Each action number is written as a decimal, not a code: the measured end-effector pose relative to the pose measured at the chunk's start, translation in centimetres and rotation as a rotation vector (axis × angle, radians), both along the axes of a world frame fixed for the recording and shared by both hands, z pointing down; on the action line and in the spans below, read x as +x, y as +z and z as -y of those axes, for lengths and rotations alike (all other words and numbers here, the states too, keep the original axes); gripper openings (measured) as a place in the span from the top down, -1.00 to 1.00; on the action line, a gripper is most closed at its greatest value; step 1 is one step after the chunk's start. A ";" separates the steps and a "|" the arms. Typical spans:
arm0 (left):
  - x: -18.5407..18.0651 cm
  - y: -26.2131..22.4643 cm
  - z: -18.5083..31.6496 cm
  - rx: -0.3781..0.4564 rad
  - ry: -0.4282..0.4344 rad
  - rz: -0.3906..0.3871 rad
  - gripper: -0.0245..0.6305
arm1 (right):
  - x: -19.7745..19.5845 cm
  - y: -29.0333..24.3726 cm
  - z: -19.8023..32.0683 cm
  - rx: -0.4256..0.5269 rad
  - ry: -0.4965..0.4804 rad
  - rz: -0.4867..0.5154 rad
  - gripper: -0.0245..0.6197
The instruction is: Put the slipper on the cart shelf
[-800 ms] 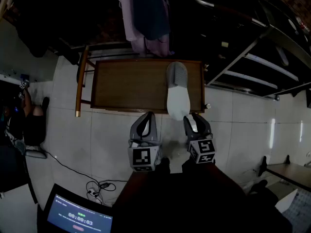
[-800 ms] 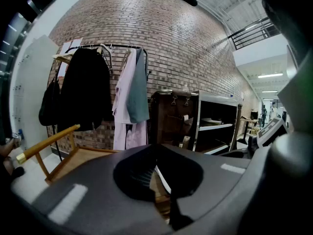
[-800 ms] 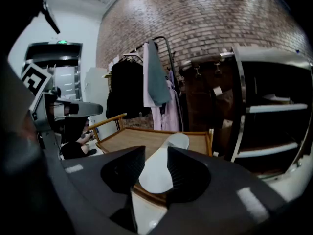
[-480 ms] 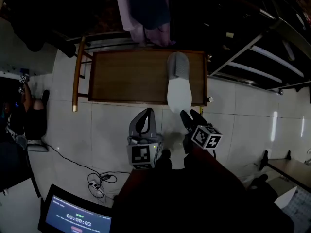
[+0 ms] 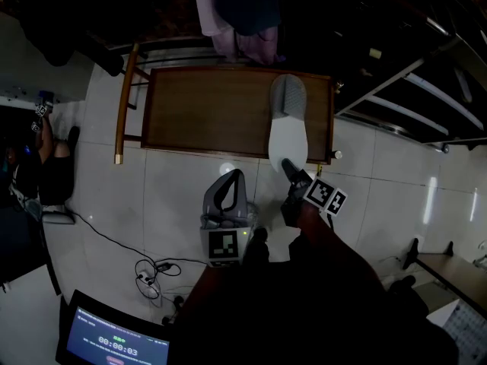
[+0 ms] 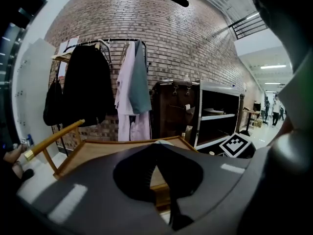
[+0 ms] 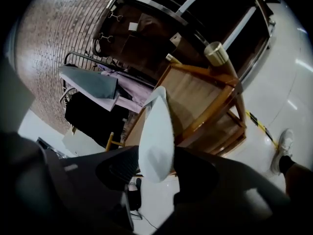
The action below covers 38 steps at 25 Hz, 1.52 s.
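Observation:
A grey slipper [image 5: 288, 124] with a white sole lies lengthwise on the right part of the wooden cart shelf [image 5: 205, 112], its heel at the near edge. My right gripper [image 5: 291, 169], rolled onto its side, reaches that heel. In the right gripper view the slipper's [image 7: 156, 126] white heel stands between the jaws of the right gripper [image 7: 157, 153], and I see no pad pressing on it. The shelf [image 7: 195, 92] lies tilted behind. My left gripper [image 5: 232, 177] hangs over the floor in front of the shelf, with the jaws of the left gripper [image 6: 156, 148] shut and empty.
Clothes [image 5: 236, 14] hang on a rack behind the shelf. Dark metal shelving [image 5: 411, 105] stands to the right, and a brown cabinet [image 6: 173, 109] beside the rack. A laptop [image 5: 114, 341] and cables [image 5: 152, 280] lie at the lower left, near a seated person [image 5: 30, 173].
My right gripper has rolled onto its side and moved forward until the slipper's heel is between its jaws. The left gripper has hardly moved, and the slipper lies where it was.

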<state>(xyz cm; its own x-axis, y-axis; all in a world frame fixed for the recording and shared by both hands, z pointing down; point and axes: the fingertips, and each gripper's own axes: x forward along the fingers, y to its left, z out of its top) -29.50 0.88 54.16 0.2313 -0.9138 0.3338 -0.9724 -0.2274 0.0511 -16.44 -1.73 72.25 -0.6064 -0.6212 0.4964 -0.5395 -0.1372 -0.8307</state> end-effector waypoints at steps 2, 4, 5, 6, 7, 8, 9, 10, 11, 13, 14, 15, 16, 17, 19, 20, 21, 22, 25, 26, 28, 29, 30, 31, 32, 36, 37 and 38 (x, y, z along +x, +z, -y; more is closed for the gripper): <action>-0.6 -0.5 0.2 0.014 -0.024 -0.015 0.87 | -0.3 -0.4 0.6 -0.013 0.010 0.020 0.37; -1.0 -1.0 0.4 0.024 -0.034 -0.018 0.87 | -0.6 -0.6 1.0 -0.027 0.018 0.033 0.59; -1.1 -1.1 0.4 0.027 -0.033 -0.018 0.87 | -0.7 -0.7 1.0 -0.035 0.022 0.042 0.65; -1.2 -1.3 0.4 0.029 -0.032 -0.017 0.87 | -0.7 -0.8 0.9 -0.038 0.027 0.051 0.68; -1.3 -1.4 0.4 0.029 -0.030 -0.017 0.87 | -0.7 -1.0 0.9 -0.035 0.033 0.055 0.70; -1.3 -1.5 0.5 0.029 -0.027 -0.016 0.87 | -0.6 -1.3 0.9 -0.026 0.037 0.054 0.71; -1.3 -1.6 0.6 0.031 -0.025 -0.015 0.87 | -0.5 -1.7 0.9 -0.012 0.038 0.048 0.73; -1.4 -1.7 0.7 0.033 -0.023 -0.016 0.87 | -0.4 -2.1 0.9 0.005 0.035 0.039 0.74; -1.4 -1.8 0.7 0.035 -0.020 -0.017 0.87 | -0.4 -2.6 0.8 0.025 0.028 0.030 0.74; -1.5 -1.9 0.7 0.039 -0.016 -0.021 0.87 | -0.3 -3.7 0.5 0.066 0.004 0.008 0.76; -1.6 -2.0 0.6 0.038 -0.016 -0.029 0.87 | -0.2 -4.3 0.2 0.089 -0.013 -0.009 0.76; -1.7 -1.9 0.6 0.033 -0.019 -0.042 0.87 | -0.1 -4.9 0.1 0.114 -0.033 -0.029 0.76; -1.8 -1.9 0.7 0.026 -0.026 -0.061 0.87 | 0.0 -5.5 0.0 0.144 -0.051 -0.053 0.76; -1.8 -2.0 0.8 0.020 -0.032 -0.082 0.87 | 0.1 -6.1 0.0 0.177 -0.068 -0.082 0.76; -1.8 -2.3 1.1 0.020 -0.035 -0.107 0.87 | 0.5 -7.8 0.0 0.262 -0.095 -0.164 0.76; -1.8 -2.6 1.1 0.025 -0.030 -0.110 0.87 | 0.7 -8.9 0.0 0.315 -0.108 -0.216 0.76; -1.6 -2.9 1.2 0.033 -0.024 -0.111 0.87 | 0.9 -10.0 -0.1 0.370 -0.119 -0.272 0.76; -1.5 -3.2 1.2 0.040 -0.019 -0.111 0.87 | 1.3 -11.2 -0.2 0.428 -0.126 -0.330 0.76; -1.2 -3.8 1.7 0.062 -0.006 -0.118 0.87 | 2.4 -14.8 -0.1 0.599 -0.111 -0.508 0.76; -1.1 -3.9 1.9 0.069 -0.001 -0.120 0.87 | 2.8 -15.7 -0.1 0.638 -0.098 -0.553 0.76; -0.9 -4.3 2.1 0.085 0.014 -0.120 0.87 | 3.4 -17.4 0.0 0.698 -0.068 -0.623 0.76; -0.7 -4.6 2.3 0.095 0.024 -0.118 0.87 | 3.7 -18.4 0.2 0.728 -0.051 -0.649 0.76; -0.5 -4.9 2.4 0.106 0.035 -0.116 0.87 | 4.0 -19.4 0.3 0.760 -0.035 -0.675 0.76; -0.3 -5.2 2.5 0.116 0.045 -0.114 0.87 | 4.2 -20.5 0.4 0.793 -0.023 -0.701 0.76; -0.2 -5.5 2.5 0.126 0.052 -0.113 0.87 | 4.3 -21.6 0.5 0.828 -0.016 -0.730 0.76; 0.2 -7.0 2.6 0.157 0.069 -0.115 0.87 | 4.5 -25.8 0.3 0.949 0.003 -0.828 0.76; 0.4 -7.5 2.6 0.165 0.073 -0.115 0.87 | 4.5 -26.8 0.2 0.973 0.011 -0.843 0.76; 0.5 -7.9 2.6 0.171 0.075 -0.116 0.87 | 4.5 -27.5 0.0 0.993 0.016 -0.855 0.76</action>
<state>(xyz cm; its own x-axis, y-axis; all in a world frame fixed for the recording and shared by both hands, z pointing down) -28.97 -1.69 46.21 0.3287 -0.9336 0.1429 -0.9423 -0.3140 0.1163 -11.94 -1.77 44.77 -0.3189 -0.9466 0.0473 -0.9471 0.3201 0.0217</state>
